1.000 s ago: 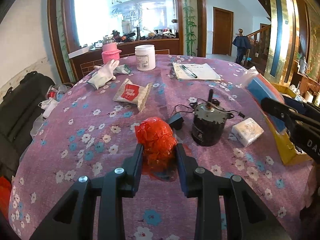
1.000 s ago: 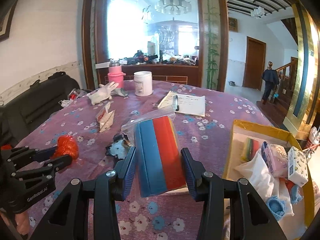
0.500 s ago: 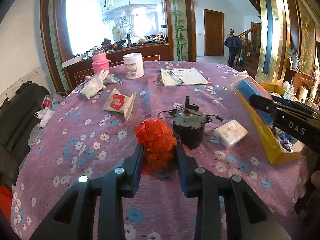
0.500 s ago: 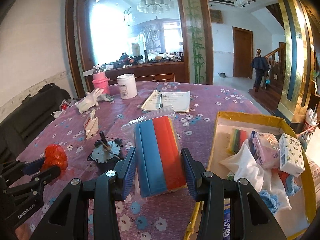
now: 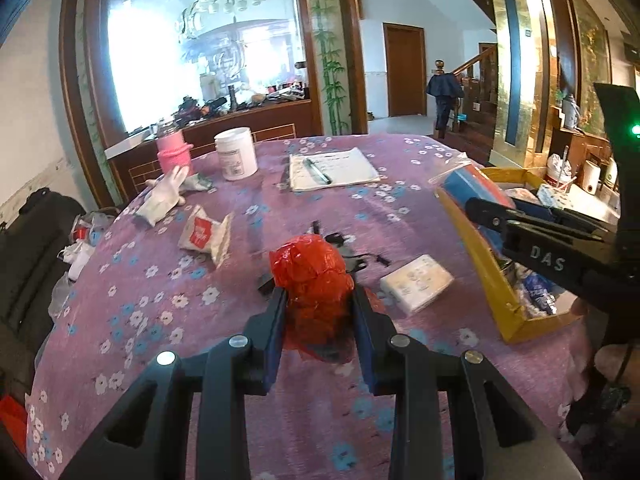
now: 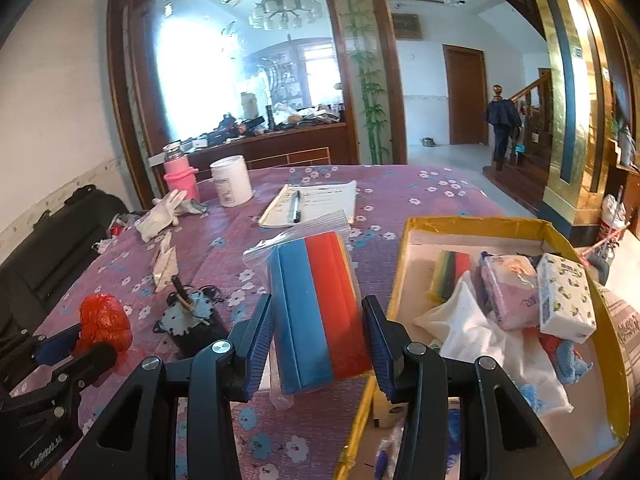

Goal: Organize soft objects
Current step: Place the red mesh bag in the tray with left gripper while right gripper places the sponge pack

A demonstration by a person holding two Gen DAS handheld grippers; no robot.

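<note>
Left gripper (image 5: 318, 300) clamped on a crumpled red plastic bag bundle (image 5: 310, 276), both fingers pressed against its sides, bundle held just above the purple floral tablecloth (image 5: 168, 280). Right gripper (image 6: 318, 320) clamped on a clear zip bag of blue, red and yellow sponge blocks (image 6: 316, 312), held upright over the left wall of the open yellow cardboard box (image 6: 472, 224). Inside the box: a white cloth (image 6: 480, 332), a pink tissue pack (image 6: 510, 292), a white patterned tissue pack (image 6: 566, 300), a striped rainbow sponge (image 6: 450, 276) at the far left, blue fabric (image 6: 568, 364) low right. On the cloth between the grippers, a small black electric motor with wires (image 6: 192, 320); in the left wrist view it is mostly hidden behind the red bundle. A white floral tissue pack (image 5: 416, 282) lies on the table just left of the box. Far side: a white glove (image 5: 164, 196), a pink flask (image 5: 174, 154), a white plastic jar (image 5: 236, 154), a notepad with a pen (image 5: 332, 168), a torn white and red paper packet (image 5: 206, 234).
</note>
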